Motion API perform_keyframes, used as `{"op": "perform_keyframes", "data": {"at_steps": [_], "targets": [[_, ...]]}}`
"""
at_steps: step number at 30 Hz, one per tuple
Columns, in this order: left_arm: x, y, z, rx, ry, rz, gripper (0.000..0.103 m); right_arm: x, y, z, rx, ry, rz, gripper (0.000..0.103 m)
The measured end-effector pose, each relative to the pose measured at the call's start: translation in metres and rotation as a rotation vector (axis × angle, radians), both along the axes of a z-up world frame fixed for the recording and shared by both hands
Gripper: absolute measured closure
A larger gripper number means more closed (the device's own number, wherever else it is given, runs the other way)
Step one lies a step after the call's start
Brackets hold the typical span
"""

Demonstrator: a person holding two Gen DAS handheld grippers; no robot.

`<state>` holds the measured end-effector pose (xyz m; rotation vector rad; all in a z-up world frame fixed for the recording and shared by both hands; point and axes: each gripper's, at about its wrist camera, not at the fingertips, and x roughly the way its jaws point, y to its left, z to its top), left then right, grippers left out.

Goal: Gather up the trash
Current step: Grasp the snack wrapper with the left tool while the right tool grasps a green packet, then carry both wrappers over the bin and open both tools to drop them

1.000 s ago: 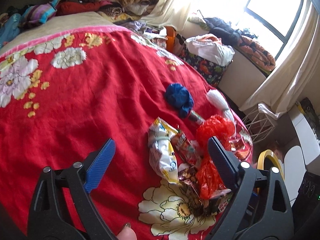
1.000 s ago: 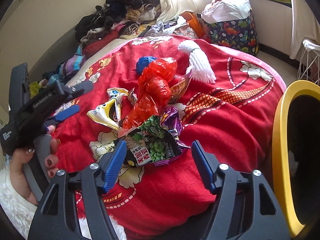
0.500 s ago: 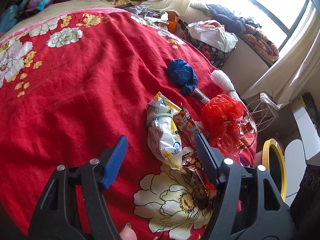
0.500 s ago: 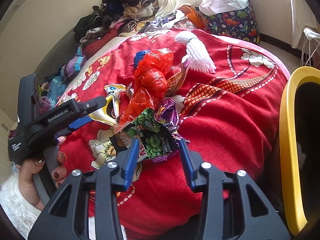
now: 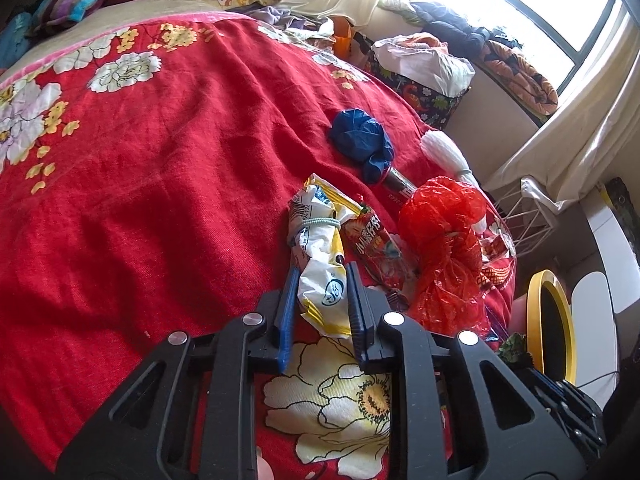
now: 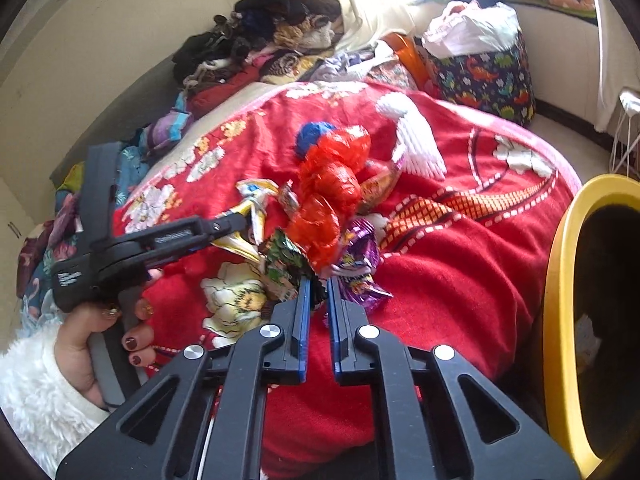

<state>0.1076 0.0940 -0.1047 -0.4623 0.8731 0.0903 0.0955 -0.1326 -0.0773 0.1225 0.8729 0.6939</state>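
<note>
Red flowered bedding (image 5: 168, 184) is strewn with trash, and a yellow-rimmed bin (image 6: 560, 300) is seen beside the bed. A white-and-yellow wrapper (image 5: 320, 264) is clamped between the blue pads of the left gripper (image 5: 322, 276). The green snack packet (image 6: 286, 264) is pinched at its edge by the nearly closed right gripper (image 6: 317, 280). A red plastic bag (image 5: 444, 248) is left lying just beside them.

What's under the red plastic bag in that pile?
The red plastic bag lies over a purple wrapper, a green snack packet and an orange wrapper. Only their edges show; anything deeper beneath is covered.
</note>
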Motion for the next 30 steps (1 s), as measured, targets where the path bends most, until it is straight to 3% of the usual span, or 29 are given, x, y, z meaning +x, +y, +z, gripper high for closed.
{"op": "perform_keyframes", "data": {"at_steps": [15, 30], "targets": [[-0.009, -0.007, 0.05, 0.019, -0.14, 0.003, 0.089, -0.015, -0.007, 0.038, 0.099, -0.086, 0.038, 0.099], [-0.013, -0.041, 0.086, 0.014, -0.234, -0.083, 0.089, -0.018, -0.04, 0.064, 0.122, -0.172, -0.066, 0.099]]}}
